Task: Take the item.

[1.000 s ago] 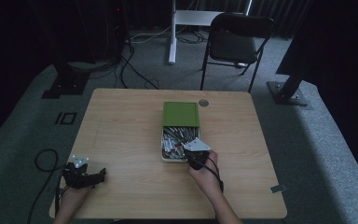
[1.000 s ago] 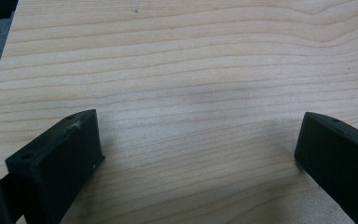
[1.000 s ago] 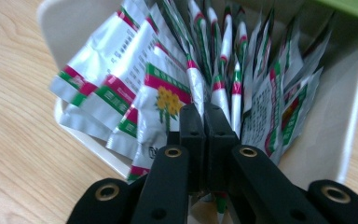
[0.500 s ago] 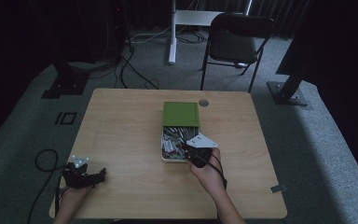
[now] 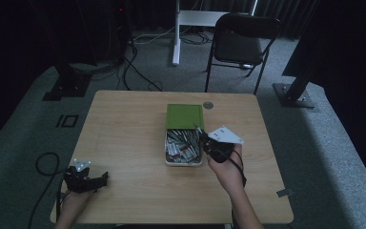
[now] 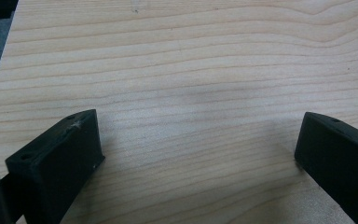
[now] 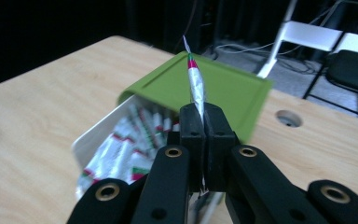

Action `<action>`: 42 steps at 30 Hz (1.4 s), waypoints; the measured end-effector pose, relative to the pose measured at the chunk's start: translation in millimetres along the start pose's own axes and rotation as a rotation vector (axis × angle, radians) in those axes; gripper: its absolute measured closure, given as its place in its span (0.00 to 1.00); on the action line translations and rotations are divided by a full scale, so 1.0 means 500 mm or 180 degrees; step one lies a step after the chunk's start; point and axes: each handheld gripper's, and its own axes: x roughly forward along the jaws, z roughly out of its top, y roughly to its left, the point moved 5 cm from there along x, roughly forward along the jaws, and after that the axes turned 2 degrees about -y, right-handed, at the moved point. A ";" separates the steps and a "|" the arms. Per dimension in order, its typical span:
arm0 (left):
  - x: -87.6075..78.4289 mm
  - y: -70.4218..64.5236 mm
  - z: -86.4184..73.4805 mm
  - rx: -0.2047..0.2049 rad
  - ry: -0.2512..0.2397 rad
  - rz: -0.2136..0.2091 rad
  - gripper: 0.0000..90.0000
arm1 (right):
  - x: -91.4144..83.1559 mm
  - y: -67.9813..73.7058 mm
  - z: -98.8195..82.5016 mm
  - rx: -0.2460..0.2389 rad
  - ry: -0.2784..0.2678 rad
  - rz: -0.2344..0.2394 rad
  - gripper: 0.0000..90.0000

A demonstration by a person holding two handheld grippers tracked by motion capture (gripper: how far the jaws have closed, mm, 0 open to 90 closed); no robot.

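The right gripper has its jaws pressed together on a thin foil sachet, pinched low on its length so most of it stands out beyond the fingertips. Below the jaws sits the box of like sachets, its green lid slid half back. The sachet looks very light, soft and crinkly, likely to bend or slip if pulled sideways; a flat pinch across its body, as here, suits it better than a hold on the twisted end. What it contains is hard to say. The left gripper rests with jaws wide apart over bare table, holding nothing.
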 end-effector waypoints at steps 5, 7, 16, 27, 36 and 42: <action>0.000 0.000 0.000 0.0003 -0.0001 0.0001 0.01 | -0.005 -0.047 0.002 0.0074 -0.0021 -0.0201 0.99; 0.000 0.000 0.000 -0.0001 -0.0001 0.0000 0.01 | -0.005 -0.071 -0.002 0.0087 0.0006 -0.0305 0.99; 0.000 0.000 0.000 -0.0002 -0.0003 0.0001 0.01 | 0.029 -0.143 -0.054 0.0152 0.0198 -0.0575 0.98; 0.000 0.000 0.000 -0.0002 -0.0003 0.0001 0.01 | 0.088 -0.192 -0.130 0.0158 0.0527 -0.0789 0.99; 0.000 0.000 0.000 -0.0002 -0.0003 0.0001 0.01 | 0.141 -0.222 -0.176 0.0308 0.0744 -0.0866 0.99; 0.000 0.000 0.000 -0.0002 -0.0003 0.0001 0.01 | 0.166 -0.225 -0.195 0.0440 0.0817 -0.0820 0.99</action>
